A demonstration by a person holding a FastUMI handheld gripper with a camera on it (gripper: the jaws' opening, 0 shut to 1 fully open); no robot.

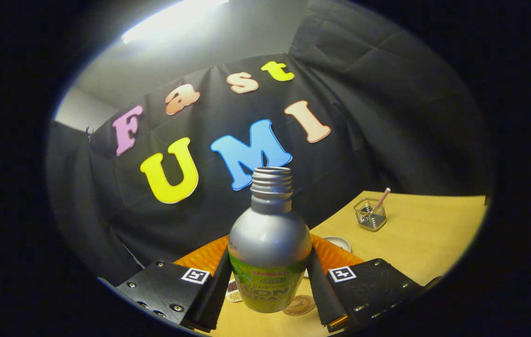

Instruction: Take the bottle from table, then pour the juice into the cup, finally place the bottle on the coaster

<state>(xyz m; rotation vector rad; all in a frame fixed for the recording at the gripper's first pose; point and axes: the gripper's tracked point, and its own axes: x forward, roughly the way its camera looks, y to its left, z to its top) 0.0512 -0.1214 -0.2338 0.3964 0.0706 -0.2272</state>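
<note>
I hold the uncapped silver metal bottle with a green label clamped between both fingers of the gripper, lifted upright above the yellow wooden surface. Pouring looks next, calling for a tilt over the cup, which I cannot pick out with certainty.

Black cloth wall, wooden table, ceiling light

Bottle: silver metal, bulbous body, green label on the lower half, threaded neck uncapped; upright, slightly tilted, raised above the table and pinched between the fingers of the gripper. Coaster: round, brown, flat on the table just under the bottle at its 5 o'clock. Cup cannot be made out.
</note>
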